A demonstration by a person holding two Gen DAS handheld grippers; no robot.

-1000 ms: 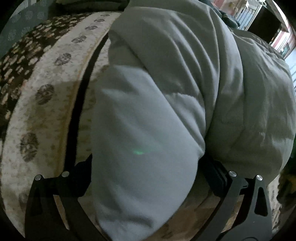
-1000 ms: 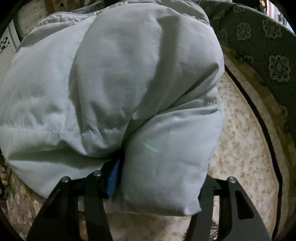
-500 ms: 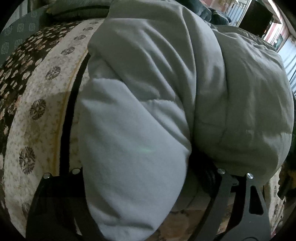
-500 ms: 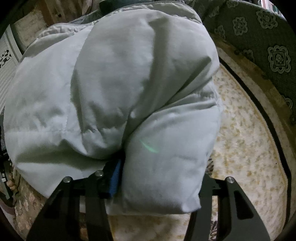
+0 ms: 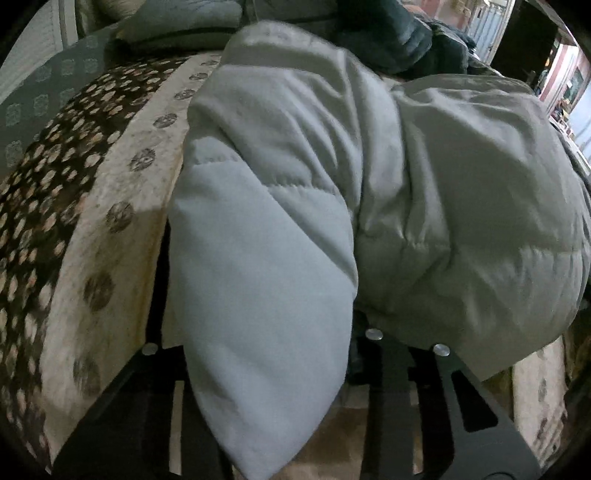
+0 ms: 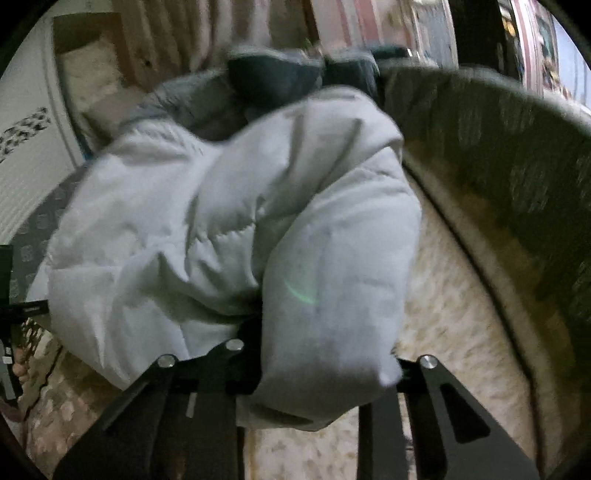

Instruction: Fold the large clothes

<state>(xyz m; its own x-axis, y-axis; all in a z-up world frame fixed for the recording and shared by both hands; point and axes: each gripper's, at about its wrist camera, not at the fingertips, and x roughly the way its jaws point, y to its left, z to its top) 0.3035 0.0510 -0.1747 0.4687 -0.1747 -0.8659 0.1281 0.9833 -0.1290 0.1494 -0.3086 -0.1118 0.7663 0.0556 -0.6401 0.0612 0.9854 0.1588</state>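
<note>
A puffy pale grey quilted jacket [image 5: 424, 192] lies bunched on a patterned cover. In the left wrist view a padded fold of it hangs down between the fingers of my left gripper [image 5: 266, 387], whose jaws are closing and squeeze the fold from both sides. In the right wrist view the same jacket [image 6: 166, 229] bulges ahead, blurred by motion. Another thick fold of it fills my right gripper [image 6: 314, 391], whose jaws are closing tight on it. The fingertips of both grippers are hidden under the fabric.
The cream and brown patterned cover [image 5: 92, 229] spreads to the left. Dark clothes [image 5: 388, 40] and a pillow [image 5: 177, 22] lie behind the jacket. A green patterned upholstered edge [image 6: 498, 166] curves along the right, with cream patterned fabric [image 6: 450, 314] below it.
Both grippers' fingers have drawn in on the padded folds between them and risen, lifting the jacket's near edge. The right view has tipped up, now showing the room behind.
</note>
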